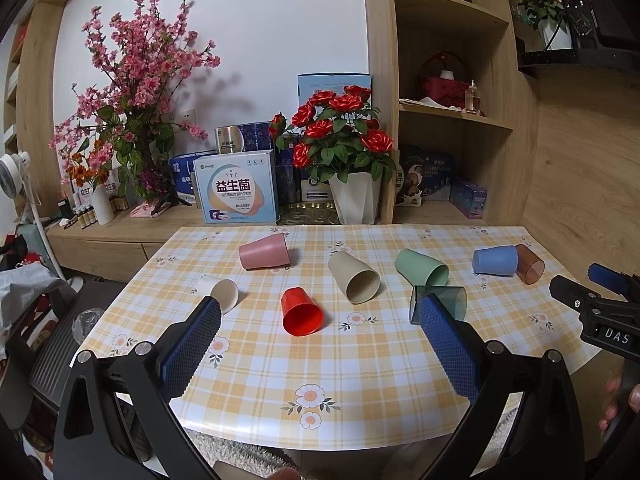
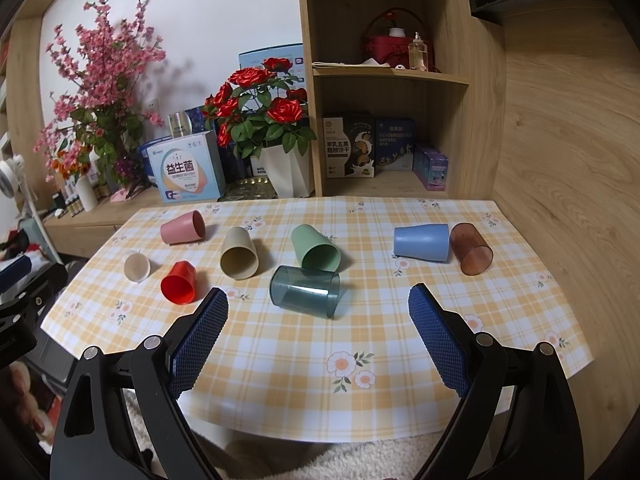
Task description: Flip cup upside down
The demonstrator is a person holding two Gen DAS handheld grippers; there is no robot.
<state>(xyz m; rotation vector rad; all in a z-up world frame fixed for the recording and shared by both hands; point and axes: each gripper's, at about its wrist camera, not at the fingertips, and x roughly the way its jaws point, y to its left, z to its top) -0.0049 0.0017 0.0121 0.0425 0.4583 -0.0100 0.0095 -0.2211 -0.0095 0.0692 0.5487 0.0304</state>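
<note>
Several cups lie on their sides on the checked tablecloth (image 1: 360, 364) (image 2: 380, 332): white (image 1: 219, 289) (image 2: 137, 265), red (image 1: 301, 313) (image 2: 179, 282), pink (image 1: 265, 251) (image 2: 183, 227), beige (image 1: 353, 282) (image 2: 239, 253), green (image 1: 421, 266) (image 2: 315, 248), clear teal (image 1: 452, 298) (image 2: 305, 290), blue (image 1: 495, 261) (image 2: 421, 241) and clear brown (image 1: 529, 264) (image 2: 471, 249). My left gripper (image 1: 320, 306) is open and empty above the table's near edge, short of the red cup. My right gripper (image 2: 318, 298) is open and empty, short of the teal cup; it also shows at the right edge of the left wrist view (image 1: 588, 280).
Behind the table a low cabinet holds a white pot of red roses (image 1: 352, 152) (image 2: 276, 136), a pink blossom plant (image 1: 136, 92) and boxes (image 1: 236, 188). A wooden shelf unit (image 2: 400, 80) stands at the back right. A fan (image 1: 16, 176) is far left.
</note>
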